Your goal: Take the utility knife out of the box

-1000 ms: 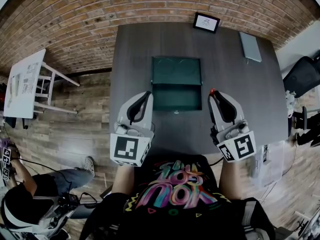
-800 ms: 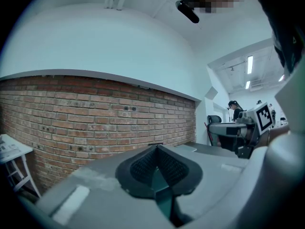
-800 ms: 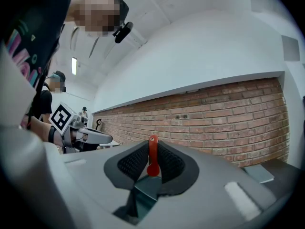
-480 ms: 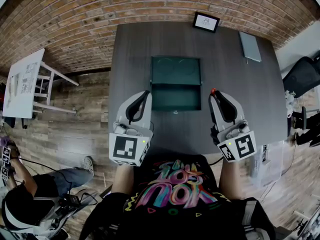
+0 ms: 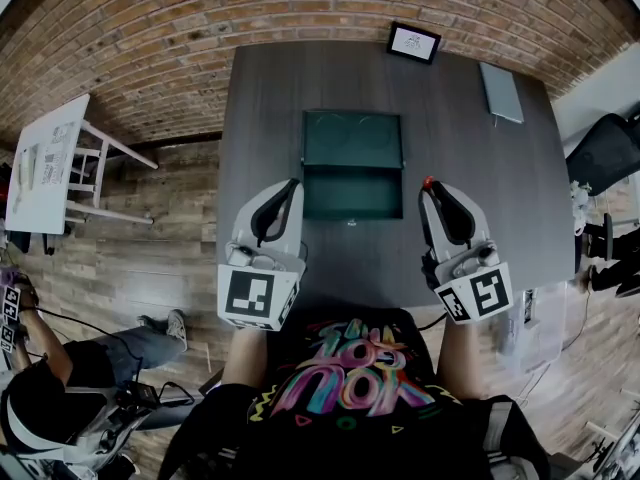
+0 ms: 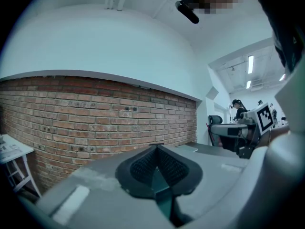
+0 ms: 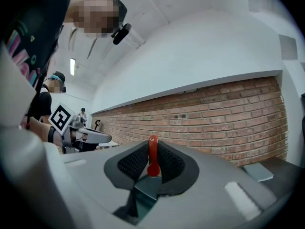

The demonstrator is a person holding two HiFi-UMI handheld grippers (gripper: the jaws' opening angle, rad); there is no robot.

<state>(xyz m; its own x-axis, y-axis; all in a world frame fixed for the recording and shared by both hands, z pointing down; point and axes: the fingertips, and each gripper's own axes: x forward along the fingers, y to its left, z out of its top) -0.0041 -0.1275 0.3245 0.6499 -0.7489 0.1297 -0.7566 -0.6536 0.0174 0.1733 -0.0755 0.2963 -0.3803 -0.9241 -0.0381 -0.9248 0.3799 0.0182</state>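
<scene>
A dark green box (image 5: 353, 194) lies open on the dark table (image 5: 480, 208), its lid (image 5: 353, 140) folded back toward the wall; its inside looks bare. My right gripper (image 5: 428, 185) hovers just right of the box, shut on a slim red utility knife (image 5: 426, 182). In the right gripper view the red knife (image 7: 152, 155) stands upright, pinched between the black pads (image 7: 131, 165) of that gripper (image 7: 152, 149). My left gripper (image 5: 293, 185) hangs at the box's left side. The left gripper view shows the left gripper (image 6: 157, 149) shut, pads meeting, nothing between them.
A small framed picture (image 5: 413, 43) stands at the table's far edge, and a grey flat slab (image 5: 500, 93) lies at the far right. A white side table (image 5: 45, 168) stands on the wood floor at left. A seated person (image 5: 60, 388) is at lower left, a black chair (image 5: 605, 153) at right.
Both grippers hold still, and the knife stays pinched in the right one. Only the seated person at lower left has shifted a little.
</scene>
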